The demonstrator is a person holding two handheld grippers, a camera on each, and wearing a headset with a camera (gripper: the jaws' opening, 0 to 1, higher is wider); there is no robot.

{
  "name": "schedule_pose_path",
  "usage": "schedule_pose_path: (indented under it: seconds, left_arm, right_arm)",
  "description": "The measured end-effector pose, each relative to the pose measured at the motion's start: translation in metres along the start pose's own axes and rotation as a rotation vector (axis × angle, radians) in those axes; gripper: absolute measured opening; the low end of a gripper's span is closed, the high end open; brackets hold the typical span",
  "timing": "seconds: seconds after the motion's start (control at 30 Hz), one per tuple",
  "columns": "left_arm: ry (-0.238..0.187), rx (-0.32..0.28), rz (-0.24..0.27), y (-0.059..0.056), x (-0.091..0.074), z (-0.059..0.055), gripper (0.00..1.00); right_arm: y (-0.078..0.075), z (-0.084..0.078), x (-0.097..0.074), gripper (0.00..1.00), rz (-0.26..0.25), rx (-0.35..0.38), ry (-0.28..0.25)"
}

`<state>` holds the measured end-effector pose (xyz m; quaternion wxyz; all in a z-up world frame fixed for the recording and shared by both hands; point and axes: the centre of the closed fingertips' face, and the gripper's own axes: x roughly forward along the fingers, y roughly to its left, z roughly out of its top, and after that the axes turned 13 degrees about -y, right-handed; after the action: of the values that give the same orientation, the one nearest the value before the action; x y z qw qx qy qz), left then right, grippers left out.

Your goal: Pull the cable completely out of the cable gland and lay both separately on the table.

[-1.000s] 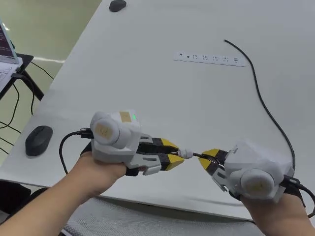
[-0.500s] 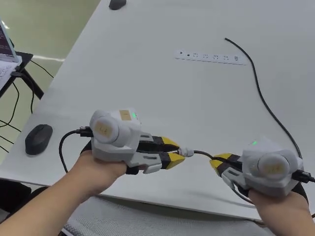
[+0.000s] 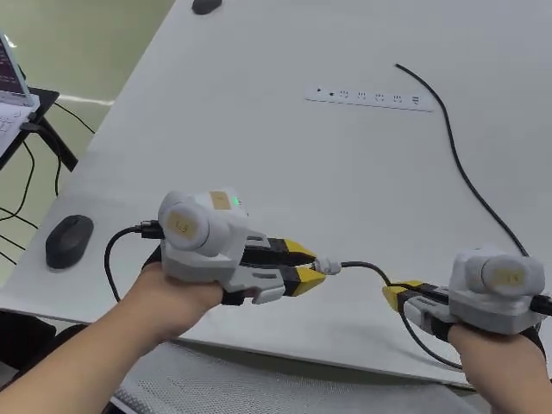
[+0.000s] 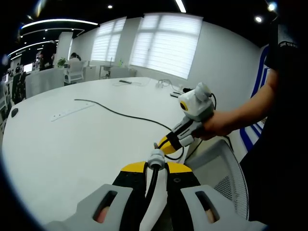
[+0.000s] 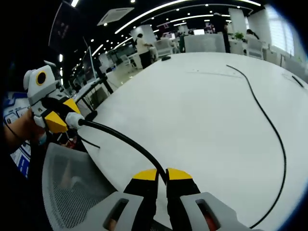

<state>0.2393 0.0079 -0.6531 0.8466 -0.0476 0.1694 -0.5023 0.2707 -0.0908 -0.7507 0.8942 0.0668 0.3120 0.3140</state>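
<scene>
Cable (image 3: 366, 269) sags in a black curve between two pairs of jaws, one end entering the white cable gland (image 3: 326, 267) and the other clamped at the yellow tips of the right gripper (image 3: 397, 293), whose jaws are pressed together on it. The gland lies lengthwise between the jaws of the left gripper (image 3: 309, 266), which pinch its body, with its nose poking just past their tips toward the other gripper. Both grippers hang above the near edge of the table (image 3: 259, 147), well apart, so neither part rests on it.

By the look of it, the pull is under way but not finished. The cable is still seated in the gland, and how much of it remains inside cannot be told from these views. What is left is to draw the last of the cable free, then set cable and gland down apart from each other.

Beyond the jaws, a power strip (image 3: 366, 97) and its black cord (image 3: 457, 164) lie across the far tabletop, and a dark mouse (image 3: 69, 241) sits outside the left gripper.
</scene>
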Motion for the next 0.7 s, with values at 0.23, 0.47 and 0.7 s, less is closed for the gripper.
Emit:
schedule_pose_path:
  seconds: [0.23, 0.47, 0.7]
  left_arm:
    - [0.003, -0.004, -0.004, -0.002, 0.0, -0.003, 0.14]
    - [0.004, -0.003, 0.0, 0.0, -0.001, -0.002, 0.14]
    - [0.003, -0.001, 0.022, 0.004, -0.005, -0.001, 0.14]
  right_arm:
    - [-0.001, -0.006, -0.002, 0.01, -0.012, 0.117, 0.01]
    - [0.003, -0.003, -0.002, 0.01, 0.016, 0.06, 0.003]
    - [0.008, -0.002, -0.005, 0.02, 0.045, -0.045, 0.011]
